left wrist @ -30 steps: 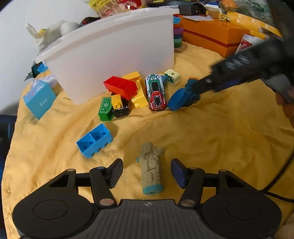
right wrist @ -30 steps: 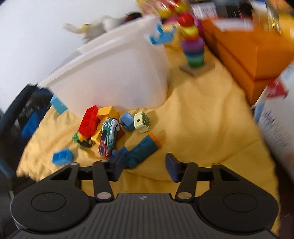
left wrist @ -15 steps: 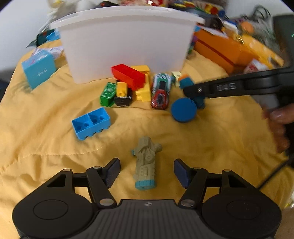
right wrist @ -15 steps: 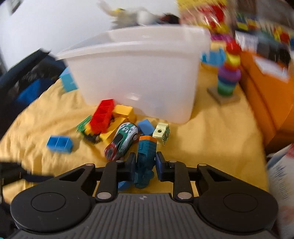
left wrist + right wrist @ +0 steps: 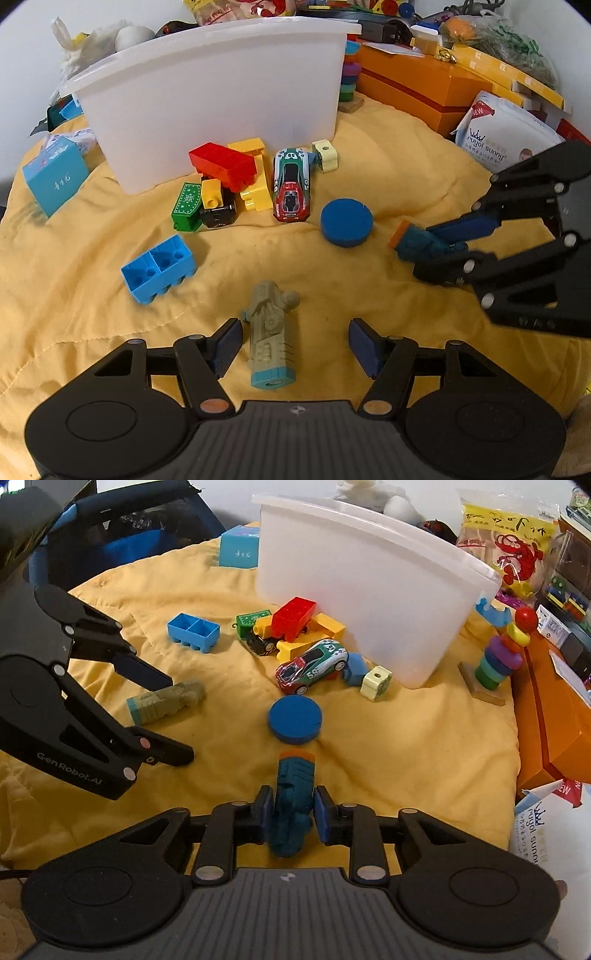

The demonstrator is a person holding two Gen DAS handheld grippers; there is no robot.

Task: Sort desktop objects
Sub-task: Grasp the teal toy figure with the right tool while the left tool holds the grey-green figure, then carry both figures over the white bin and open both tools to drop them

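A yellow cloth (image 5: 369, 184) covers the desk, with a white tub (image 5: 221, 92) at twelve o'clock in the left view. The left gripper (image 5: 293, 343) is spread around a grey figure (image 5: 271, 339). At three o'clock, the right gripper (image 5: 291, 814) pinches a teal figure (image 5: 293, 794), just beside a blue disc (image 5: 295, 719).

The toy race car (image 5: 313, 665) beside the white bin carries the number 59 on its side. The left gripper (image 5: 173, 720) reads "GenRobot.AI" along its black arm. At the right, a white packet (image 5: 506, 136) shows "royal sunny" and "NEW".
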